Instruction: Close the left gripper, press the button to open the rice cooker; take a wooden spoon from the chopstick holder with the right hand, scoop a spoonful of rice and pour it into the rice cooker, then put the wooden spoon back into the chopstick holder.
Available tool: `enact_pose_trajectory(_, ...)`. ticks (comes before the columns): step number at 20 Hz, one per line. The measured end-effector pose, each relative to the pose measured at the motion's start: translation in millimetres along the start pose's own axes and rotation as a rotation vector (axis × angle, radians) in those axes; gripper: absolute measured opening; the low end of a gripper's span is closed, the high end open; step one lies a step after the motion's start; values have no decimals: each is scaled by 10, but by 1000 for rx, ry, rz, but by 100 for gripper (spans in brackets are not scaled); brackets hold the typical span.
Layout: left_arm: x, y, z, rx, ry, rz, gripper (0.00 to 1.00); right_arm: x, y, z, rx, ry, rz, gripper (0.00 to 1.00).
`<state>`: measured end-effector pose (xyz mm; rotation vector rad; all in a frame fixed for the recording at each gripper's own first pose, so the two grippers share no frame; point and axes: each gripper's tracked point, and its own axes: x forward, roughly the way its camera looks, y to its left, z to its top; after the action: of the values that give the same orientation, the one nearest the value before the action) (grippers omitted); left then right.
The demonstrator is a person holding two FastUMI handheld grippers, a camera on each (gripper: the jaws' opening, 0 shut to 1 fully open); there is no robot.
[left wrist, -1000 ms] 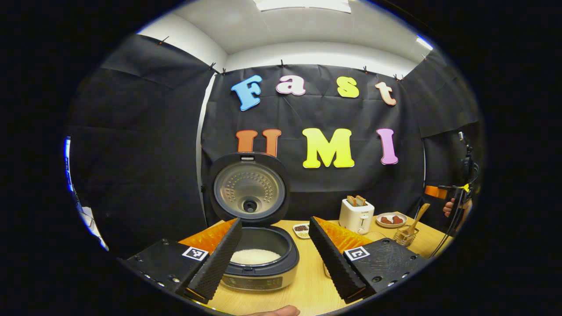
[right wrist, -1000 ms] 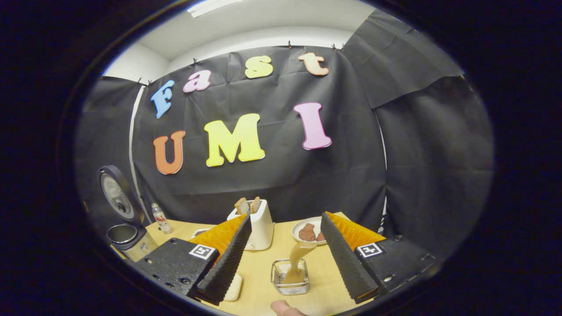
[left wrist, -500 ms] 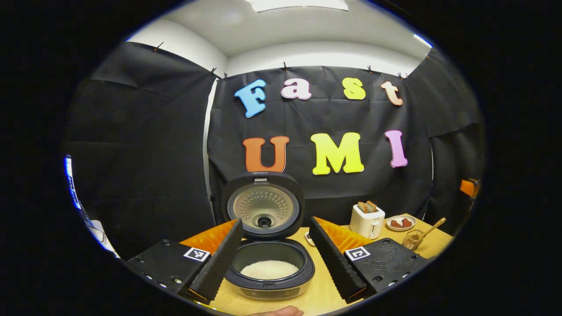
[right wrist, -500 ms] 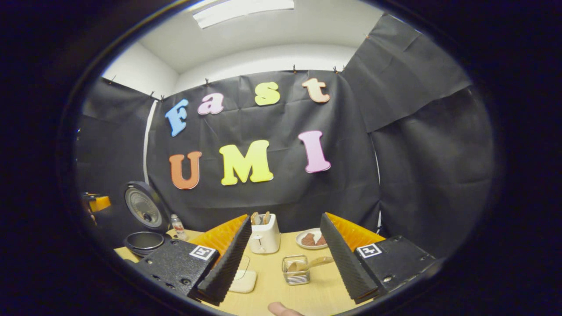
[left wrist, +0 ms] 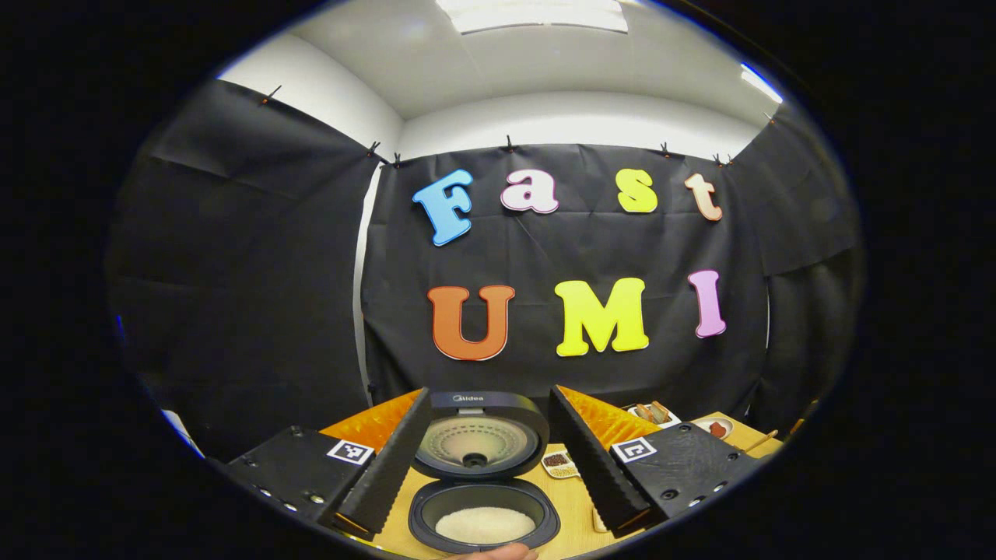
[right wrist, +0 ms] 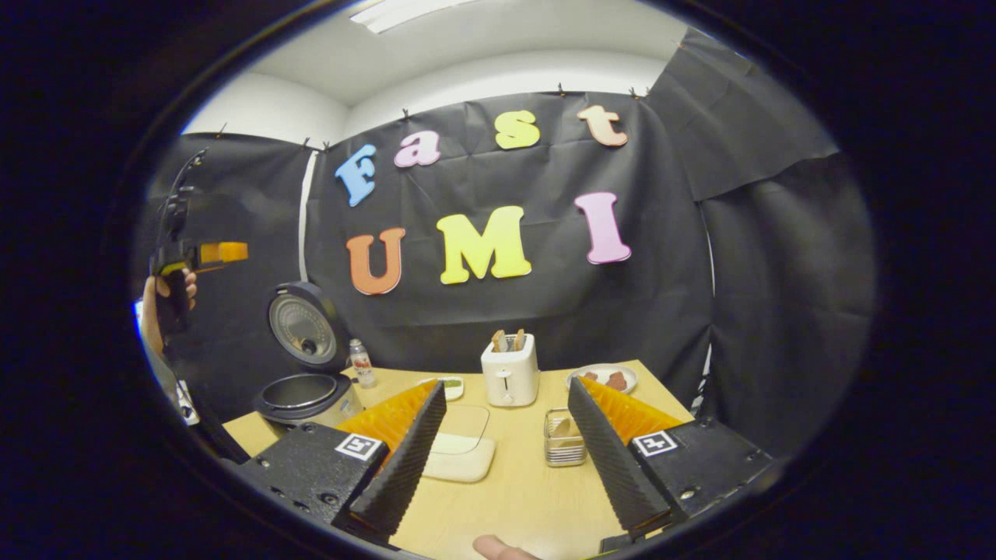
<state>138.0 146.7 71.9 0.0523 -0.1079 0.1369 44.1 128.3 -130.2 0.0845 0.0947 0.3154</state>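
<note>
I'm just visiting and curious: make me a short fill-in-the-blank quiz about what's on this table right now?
1. The rice cooker has its lid standing ____.
2. Inside its pot lies white ____.
3. The white toaster holds slices of ____.
4. The right gripper has its jaws ____, holding nothing.

Missing words: open; rice; bread; open

Bright ceiling panels [left wrist: 537, 12] overhead (slightly blown out), sharp focus, edges bowed by fisheye
</note>
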Motion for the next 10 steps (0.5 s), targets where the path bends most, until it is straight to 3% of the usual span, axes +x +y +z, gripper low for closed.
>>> enact_pose_trajectory(3,389,113,2,-4,7,2,95,-31,102,25,-16,-2,18,100)
enact_pose_trajectory(4,536,179,-2,-5,11,9,96,-42,132,53,-25,-11,22,94)
enact_pose_trajectory(5,676,217,-57,-12,22,9,96,-56,134,58,-36,-15,18,100)
enact_pose_trajectory(6,817,237,-78,-24,22,0,96,-75,132,73,-39,-24,14,94)
enact_pose_trajectory(7,962,261,-105,-33,28,-2,96,-76,164,88,-36,-30,20,100)
enact_pose_trajectory(9,1193,345,-139,-64,23,6,96,-73,171,89,-27,-33,26,94)
enact_pose_trajectory(10,1291,343,-154,-79,16,-7,96,-62,148,88,-26,-33,21,100)
